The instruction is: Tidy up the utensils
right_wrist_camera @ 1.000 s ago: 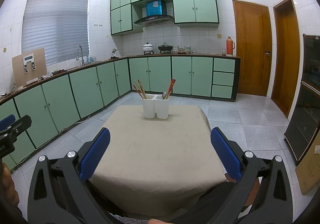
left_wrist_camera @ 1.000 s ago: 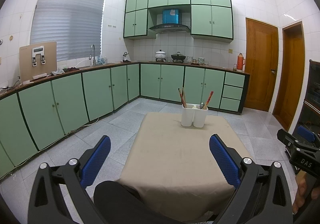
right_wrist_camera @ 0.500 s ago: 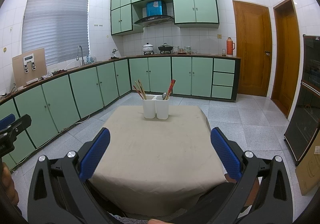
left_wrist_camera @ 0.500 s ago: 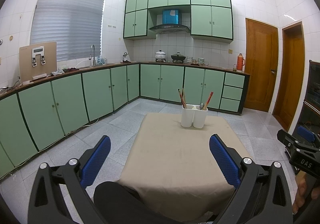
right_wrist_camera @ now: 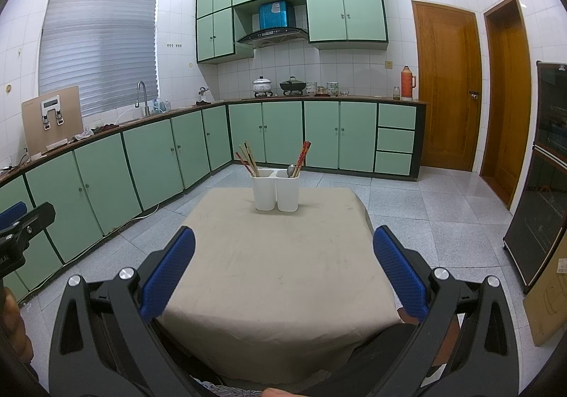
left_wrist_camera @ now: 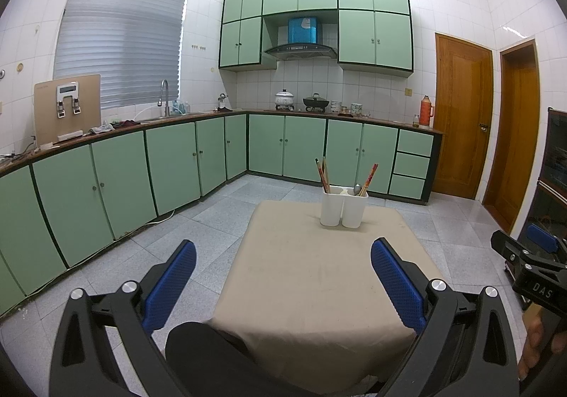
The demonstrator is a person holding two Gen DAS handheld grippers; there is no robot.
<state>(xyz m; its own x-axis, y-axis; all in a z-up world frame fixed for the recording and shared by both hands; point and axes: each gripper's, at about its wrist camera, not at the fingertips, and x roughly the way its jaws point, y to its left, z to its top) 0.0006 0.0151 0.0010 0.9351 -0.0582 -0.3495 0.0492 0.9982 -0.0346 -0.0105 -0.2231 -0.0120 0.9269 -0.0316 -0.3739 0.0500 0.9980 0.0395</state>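
left gripper (left_wrist_camera: pixel 283 276): blue-padded fingers wide apart, nothing between them, held at the near edge of the table (left_wrist_camera: pixel 319 283). right gripper (right_wrist_camera: pixel 283 269): same, fingers spread, empty, also at the near edge.

white holder (right_wrist_camera: pixel 275 188): one unit with two compartments side by side, upright, at the far end of the beige-covered table, well apart from both grippers.

left compartment: chopsticks (right_wrist_camera: pixel 248 159), long axis steep, tops leaning left and away from the divider; about four sticks in the right wrist view, exact count uncertain as they overlap.

right compartment: red patterned chopsticks (right_wrist_camera: pixel 304 153), looks like one pair, tops leaning right. one metal spoon (right_wrist_camera: pixel 291 170), bowl end up, just beside the red pair, handle hidden inside the holder.

rest of the tabletop bare cloth. green cabinets (left_wrist_camera: pixel 177 163) line the walls behind.
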